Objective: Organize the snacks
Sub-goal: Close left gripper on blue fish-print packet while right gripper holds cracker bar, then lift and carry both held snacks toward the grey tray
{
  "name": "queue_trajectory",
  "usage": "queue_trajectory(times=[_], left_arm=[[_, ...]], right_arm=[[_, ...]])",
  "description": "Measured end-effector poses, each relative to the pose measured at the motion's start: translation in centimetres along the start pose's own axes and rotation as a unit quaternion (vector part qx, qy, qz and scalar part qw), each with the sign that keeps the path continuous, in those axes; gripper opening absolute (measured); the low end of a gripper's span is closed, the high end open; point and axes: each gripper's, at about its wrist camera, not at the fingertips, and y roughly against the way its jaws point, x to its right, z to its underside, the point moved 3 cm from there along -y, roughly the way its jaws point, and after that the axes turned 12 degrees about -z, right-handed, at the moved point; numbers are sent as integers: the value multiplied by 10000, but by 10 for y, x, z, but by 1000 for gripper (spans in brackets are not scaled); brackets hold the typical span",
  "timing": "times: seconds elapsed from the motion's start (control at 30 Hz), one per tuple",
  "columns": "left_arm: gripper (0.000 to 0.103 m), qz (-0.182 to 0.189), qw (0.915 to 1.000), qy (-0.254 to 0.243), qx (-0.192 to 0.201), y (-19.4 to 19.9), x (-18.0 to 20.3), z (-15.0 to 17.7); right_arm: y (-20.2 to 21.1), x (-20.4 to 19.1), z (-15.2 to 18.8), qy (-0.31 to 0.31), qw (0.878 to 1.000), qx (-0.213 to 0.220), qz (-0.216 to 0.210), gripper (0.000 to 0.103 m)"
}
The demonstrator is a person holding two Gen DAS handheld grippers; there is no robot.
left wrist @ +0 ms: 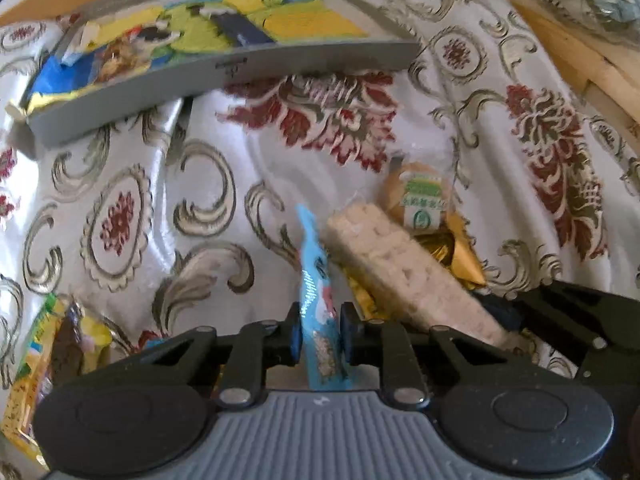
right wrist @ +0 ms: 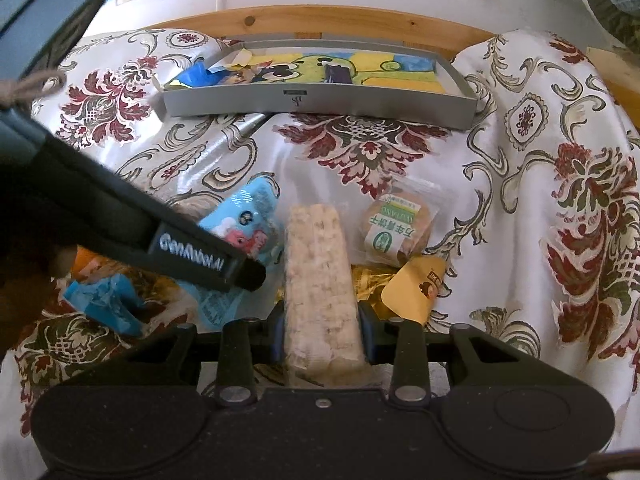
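Note:
My left gripper (left wrist: 320,340) is shut on a light blue snack packet (left wrist: 316,292) that stands on edge between its pads. My right gripper (right wrist: 322,340) is shut on a long pale rice-cracker bar (right wrist: 318,276) in clear wrap. In the left wrist view that bar (left wrist: 396,268) lies just right of the blue packet. In the right wrist view the blue packet (right wrist: 248,224) shows behind one of the left gripper's fingers (right wrist: 208,260). A grey tray (right wrist: 320,104) with a colourful cartoon lining sits at the back, holding a few small packets.
A round biscuit packet (right wrist: 396,228), an orange packet (right wrist: 416,288) and gold wrappers (left wrist: 460,252) lie on the floral cloth (right wrist: 520,200) beside the bar. A crumpled blue wrapper (right wrist: 104,304) is at the left. A yellow packet (left wrist: 48,360) lies near left. A wooden frame (right wrist: 320,20) runs behind the tray.

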Motion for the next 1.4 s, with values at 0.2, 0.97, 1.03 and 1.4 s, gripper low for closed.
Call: queue_trajectory(times=[0.2,0.97,1.03,1.4], left_arm=[[21,-44,9998,197,-68,-5,-2,3],[17,-325,9981,513,38,30,-14,24],[17,-340,9980,526,59,34,-14,26],[17,-581,9952,594,514,66,-17,23]], right_arm=[[-6,3,-1,18,10000,2,37,44],[-3,-20,3,965,9951,148,170,35],[-1,-24,4,1131,9931,202,225,35],[20,-37,-5,1711,9810,753,514,35]])
